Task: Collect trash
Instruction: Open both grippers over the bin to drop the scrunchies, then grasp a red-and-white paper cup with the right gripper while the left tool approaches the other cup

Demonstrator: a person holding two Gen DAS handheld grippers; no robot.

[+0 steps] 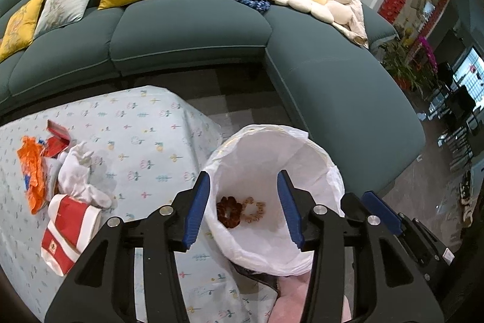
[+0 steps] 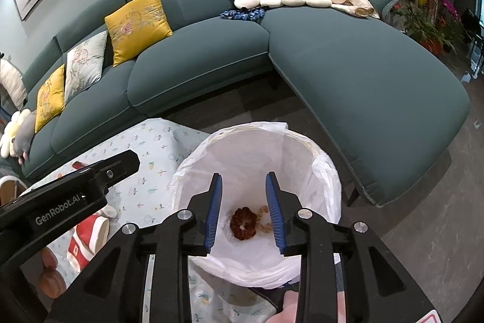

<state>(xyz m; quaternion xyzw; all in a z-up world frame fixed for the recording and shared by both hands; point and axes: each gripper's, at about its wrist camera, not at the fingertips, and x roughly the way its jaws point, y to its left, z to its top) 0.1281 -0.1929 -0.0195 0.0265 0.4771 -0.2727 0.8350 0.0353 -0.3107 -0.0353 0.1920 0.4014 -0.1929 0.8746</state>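
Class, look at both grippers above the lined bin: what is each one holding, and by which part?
Nothing is held. The left gripper and right gripper are both open above the bin; two scrunchies lie at its bottom.

My left wrist camera looks steeply down along its gripper into the lined bin, close above it, with the table to its left. My right wrist camera sits just beside it, facing the same way over the same bin. Both views share the bin, the table corner and the green sofa beyond.
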